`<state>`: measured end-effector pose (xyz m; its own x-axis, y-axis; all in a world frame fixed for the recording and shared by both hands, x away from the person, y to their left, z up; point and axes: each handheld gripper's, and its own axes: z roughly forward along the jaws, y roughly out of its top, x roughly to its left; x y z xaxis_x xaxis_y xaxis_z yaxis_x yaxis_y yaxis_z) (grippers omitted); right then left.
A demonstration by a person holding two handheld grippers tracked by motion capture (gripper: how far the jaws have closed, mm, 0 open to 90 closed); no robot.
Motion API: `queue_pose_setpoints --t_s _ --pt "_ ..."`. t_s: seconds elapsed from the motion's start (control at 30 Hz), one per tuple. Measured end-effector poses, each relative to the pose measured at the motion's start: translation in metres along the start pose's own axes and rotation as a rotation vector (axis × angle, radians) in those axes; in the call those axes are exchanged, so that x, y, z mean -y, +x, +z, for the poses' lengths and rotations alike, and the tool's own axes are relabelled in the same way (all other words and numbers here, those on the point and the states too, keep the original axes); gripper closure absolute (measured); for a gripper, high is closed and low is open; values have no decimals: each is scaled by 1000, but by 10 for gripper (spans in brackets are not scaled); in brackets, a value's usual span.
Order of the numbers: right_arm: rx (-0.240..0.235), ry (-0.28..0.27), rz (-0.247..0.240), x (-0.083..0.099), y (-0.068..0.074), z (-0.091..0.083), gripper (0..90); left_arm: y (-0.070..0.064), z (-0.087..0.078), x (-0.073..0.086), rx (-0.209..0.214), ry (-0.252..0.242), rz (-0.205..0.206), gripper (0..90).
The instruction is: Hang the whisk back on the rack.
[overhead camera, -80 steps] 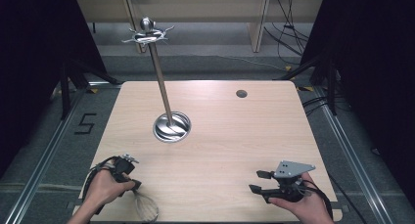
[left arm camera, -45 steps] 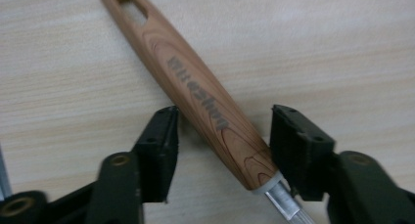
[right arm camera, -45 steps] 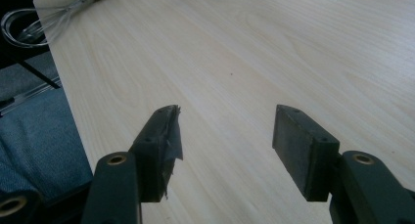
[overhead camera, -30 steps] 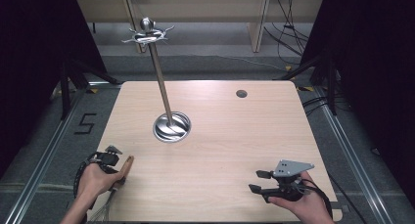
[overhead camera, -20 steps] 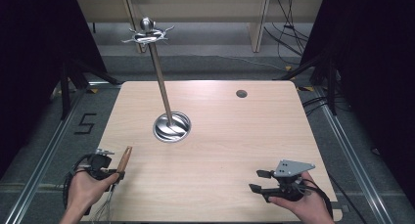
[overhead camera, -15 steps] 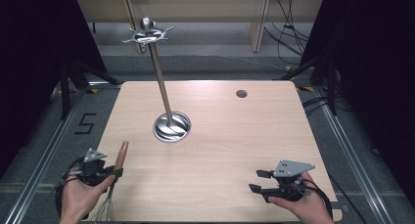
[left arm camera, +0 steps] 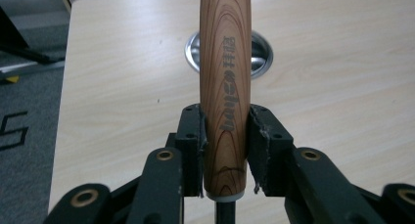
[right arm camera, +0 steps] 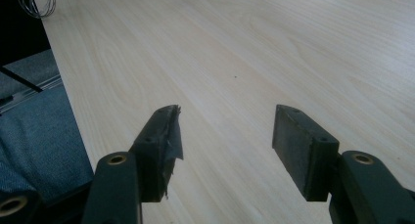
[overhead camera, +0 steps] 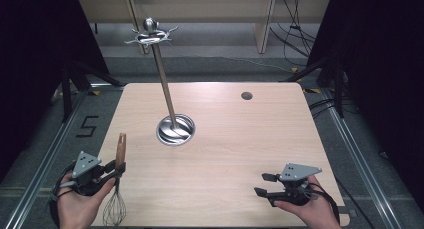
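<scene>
Our left gripper [overhead camera: 107,171] is clamped on the wooden handle [left arm camera: 225,87] of a whisk [overhead camera: 116,199]; the wire head hangs below the gripper, over the near edge of the table [overhead camera: 240,139]; the handle points ahead toward the utensil stand [overhead camera: 175,130]. We judge the whisk light, its wires springy, so the stiff handle is the right place to hold. Our right gripper [right arm camera: 225,136] has its jaws apart, with nothing between them.
</scene>
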<state>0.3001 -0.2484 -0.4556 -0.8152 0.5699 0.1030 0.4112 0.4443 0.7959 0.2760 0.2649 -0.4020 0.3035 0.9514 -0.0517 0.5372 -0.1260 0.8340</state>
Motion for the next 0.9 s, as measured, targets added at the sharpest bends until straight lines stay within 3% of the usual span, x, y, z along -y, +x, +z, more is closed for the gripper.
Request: queue_pose_setpoints --t_s 0.23,0.53,0.6,0.9 --pt "1 0 3 0 0 0 438 -13 -4 -16 33 -106 2 680" --pt "6 -11 0 0 -1 0 439 -29 1 -36 64 -162 26 680" --pt "3 -9 27 1 2 0 439 -33 2 -39 72 -172 14 680" --pt "-17 -19 25 1 1 1 439 -41 5 -53 92 -226 -3 679"
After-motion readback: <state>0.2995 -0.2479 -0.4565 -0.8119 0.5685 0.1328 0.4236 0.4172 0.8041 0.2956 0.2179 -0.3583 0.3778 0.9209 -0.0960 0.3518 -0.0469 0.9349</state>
